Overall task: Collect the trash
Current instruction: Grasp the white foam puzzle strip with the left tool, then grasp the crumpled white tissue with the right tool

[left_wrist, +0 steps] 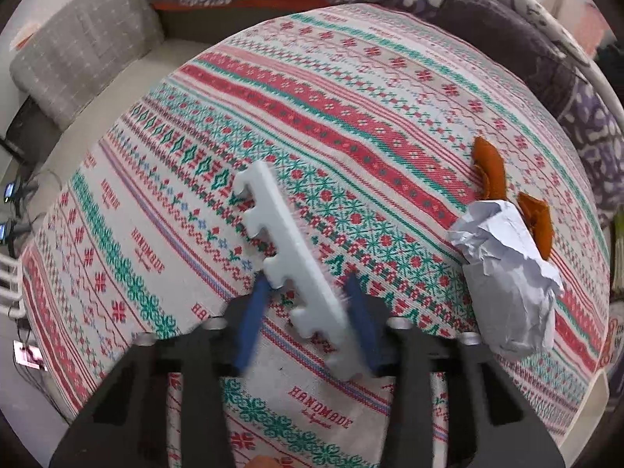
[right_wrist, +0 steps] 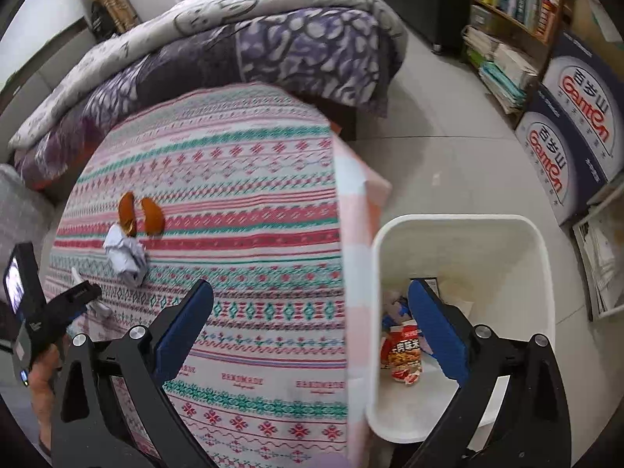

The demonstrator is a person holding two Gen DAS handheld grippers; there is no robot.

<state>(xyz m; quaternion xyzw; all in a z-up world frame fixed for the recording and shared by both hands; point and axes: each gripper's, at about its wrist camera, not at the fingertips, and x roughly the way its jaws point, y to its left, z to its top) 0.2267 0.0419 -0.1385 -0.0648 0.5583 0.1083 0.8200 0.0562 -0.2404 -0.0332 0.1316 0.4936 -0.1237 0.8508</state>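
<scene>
Left wrist view: left gripper (left_wrist: pixel 304 304) points steeply down at the worktop (left_wrist: pixel 351 89), which is covered by a patterned red/green/white cloth. White foam strip (left_wrist: pixel 290 251) with a notched edge lies diagonally on the cloth, its lower half between the two blue fingers (left_wrist: pixel 253 319). Fingers stand narrow, one on each side of the strip, right one close against its straight edge, left one just beside the notched edge. Blurred there, so cannot tell if the pads actually press on it. Upper end of the strip sticks out well past the fingertips.

Crumpled paper ball (left_wrist: pixel 507 273) sits to the right of the strip, apart from it. Two orange peel pieces (left_wrist: pixel 491 171) lie just behind the paper, touching or nearly touching it.

Right wrist view: right gripper (right_wrist: pixel 312 304) has fingers spread wide, nothing between them. It hangs over the edge of the worktop; left finger is over the cloth, right finger is over the white trash bin (right_wrist: pixel 460 226), which stands on the floor just beside the worktop. Bin already holds a red snack wrapper (right_wrist: pixel 401 355) and some other scraps. Paper ball and peels show at left on the cloth, well away from the right fingers. Left gripper is visible at the far left edge, with a person's hand (right_wrist: pixel 43 382) on its grip.
</scene>
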